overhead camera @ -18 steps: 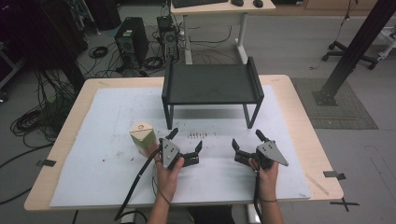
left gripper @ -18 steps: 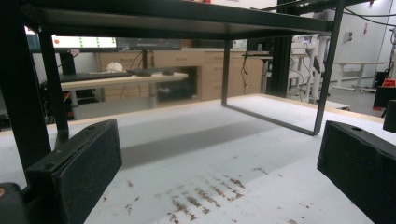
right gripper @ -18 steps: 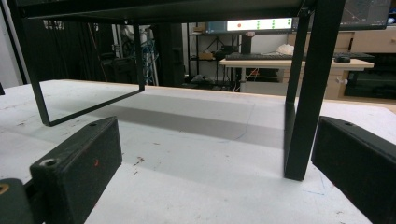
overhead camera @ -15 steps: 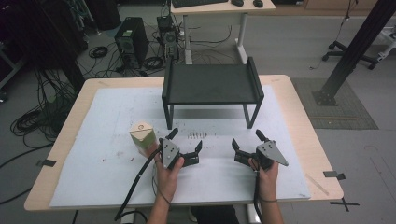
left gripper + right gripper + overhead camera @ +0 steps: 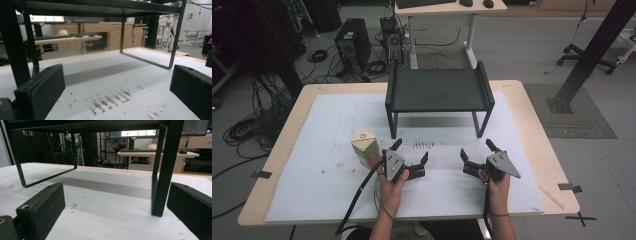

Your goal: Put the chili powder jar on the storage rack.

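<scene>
A low black metal stand (image 5: 439, 90) sits at the far middle of the white mat (image 5: 312, 150). Left of my hands a small beige and green carton (image 5: 364, 147) stands upright. My left gripper (image 5: 411, 150) rests low on the mat just right of the carton, open with nothing between its fingers; in the left gripper view (image 5: 117, 95) it looks under the stand (image 5: 95, 7). My right gripper (image 5: 475, 148) is level with it, also open and empty. In the right gripper view (image 5: 115, 212) a stand leg (image 5: 162, 170) rises close ahead on the right.
Brown smudges (image 5: 427, 145) mark the mat between the grippers and the stand. The wooden table (image 5: 537, 135) borders the mat. Beyond it are a desk (image 5: 447, 10), a computer tower (image 5: 349, 45) and floor cables (image 5: 252, 125).
</scene>
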Action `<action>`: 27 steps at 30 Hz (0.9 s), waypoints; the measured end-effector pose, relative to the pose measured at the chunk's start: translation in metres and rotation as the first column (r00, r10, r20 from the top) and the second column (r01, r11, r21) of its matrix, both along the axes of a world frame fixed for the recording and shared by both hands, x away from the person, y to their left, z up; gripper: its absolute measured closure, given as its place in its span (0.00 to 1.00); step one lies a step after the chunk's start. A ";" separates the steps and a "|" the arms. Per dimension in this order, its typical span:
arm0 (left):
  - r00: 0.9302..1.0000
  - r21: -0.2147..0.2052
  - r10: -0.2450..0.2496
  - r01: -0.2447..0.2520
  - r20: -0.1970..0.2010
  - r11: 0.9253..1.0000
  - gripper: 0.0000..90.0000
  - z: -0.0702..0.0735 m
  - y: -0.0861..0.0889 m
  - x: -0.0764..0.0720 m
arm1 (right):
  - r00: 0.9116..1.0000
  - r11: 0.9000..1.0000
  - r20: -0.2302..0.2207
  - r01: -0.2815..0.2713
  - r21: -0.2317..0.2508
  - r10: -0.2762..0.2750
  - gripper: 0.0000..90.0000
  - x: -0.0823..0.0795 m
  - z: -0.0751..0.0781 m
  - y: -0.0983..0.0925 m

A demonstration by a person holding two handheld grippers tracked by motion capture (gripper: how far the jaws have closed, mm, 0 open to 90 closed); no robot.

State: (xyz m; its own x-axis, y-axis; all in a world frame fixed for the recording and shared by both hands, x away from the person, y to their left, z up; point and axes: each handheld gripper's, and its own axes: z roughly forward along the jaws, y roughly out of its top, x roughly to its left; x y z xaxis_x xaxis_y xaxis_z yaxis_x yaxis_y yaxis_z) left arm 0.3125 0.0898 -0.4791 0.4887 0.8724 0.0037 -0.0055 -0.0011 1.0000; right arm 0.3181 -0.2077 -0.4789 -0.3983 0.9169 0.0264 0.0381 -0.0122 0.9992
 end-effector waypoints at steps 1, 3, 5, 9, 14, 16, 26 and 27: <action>1.000 -0.005 0.003 -0.003 -0.001 1.000 0.00 0.000 0.000 -0.001 | 1.000 1.000 0.000 0.000 0.001 0.000 0.01 0.000 0.000 0.000; 1.000 -0.006 0.005 -0.005 -0.001 1.000 0.00 0.000 0.001 -0.002 | 1.000 1.000 0.001 0.000 0.001 0.000 0.01 0.000 0.000 0.000; 1.000 -0.003 0.009 -0.009 -0.003 1.000 0.00 0.000 0.001 -0.004 | 1.000 1.000 0.002 0.000 0.001 0.000 0.01 0.000 0.000 0.000; 1.000 0.002 0.005 -0.005 -0.004 1.000 0.00 0.000 0.002 -0.009 | 1.000 1.000 0.004 0.001 0.003 -0.001 0.01 0.000 0.000 0.000; 1.000 -0.010 0.007 -0.007 -0.001 1.000 0.00 0.000 0.004 -0.014 | 1.000 1.000 0.006 0.000 0.003 0.000 0.01 0.000 0.000 0.000; 1.000 -0.008 0.008 -0.008 0.001 1.000 0.00 0.000 0.005 -0.016 | 1.000 1.000 0.007 0.000 0.003 0.000 0.01 0.000 0.000 0.000; 1.000 -0.020 0.014 -0.014 0.004 1.000 0.00 0.000 0.011 -0.028 | 1.000 1.000 0.009 -0.001 0.003 0.001 0.01 -0.001 0.000 0.000; 1.000 -0.015 0.013 -0.013 0.005 1.000 0.00 0.000 0.012 -0.028 | 1.000 1.000 0.009 -0.001 0.002 0.001 0.01 -0.001 0.000 0.000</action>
